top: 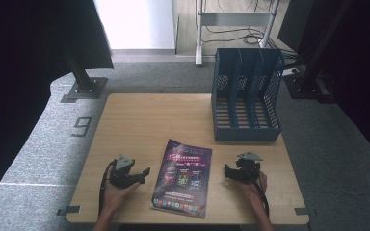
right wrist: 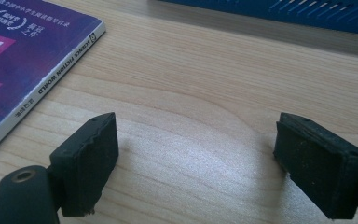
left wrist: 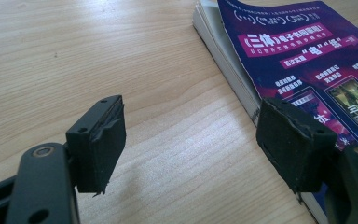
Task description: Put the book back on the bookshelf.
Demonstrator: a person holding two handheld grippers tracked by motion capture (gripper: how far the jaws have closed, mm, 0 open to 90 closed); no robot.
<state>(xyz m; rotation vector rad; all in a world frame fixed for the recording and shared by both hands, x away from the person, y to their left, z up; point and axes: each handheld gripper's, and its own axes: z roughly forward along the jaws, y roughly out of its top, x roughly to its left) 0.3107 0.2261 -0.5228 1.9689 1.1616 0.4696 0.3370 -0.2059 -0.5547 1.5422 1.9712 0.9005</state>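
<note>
A purple-covered magazine (top: 182,178) lies flat near the table's front edge, between the two grippers. My left gripper (top: 143,174) rests on the table just left of it, pointing at its left edge, jaws open and empty. In the left gripper view the magazine (left wrist: 298,60) lies at the right, and the gripper (left wrist: 193,140) has bare wood between its pads. My right gripper (top: 227,172) sits to the right of the magazine, open and empty. In the right gripper view the gripper (right wrist: 200,158) stands over bare wood, with the magazine's spine (right wrist: 51,79) off to the left.
A blue file rack (top: 245,96) with several upright slots stands at the table's back right, its base (right wrist: 284,11) showing in the right gripper view. The wooden table (top: 139,125) is bare at the left and back. A person's hands hold both grippers.
</note>
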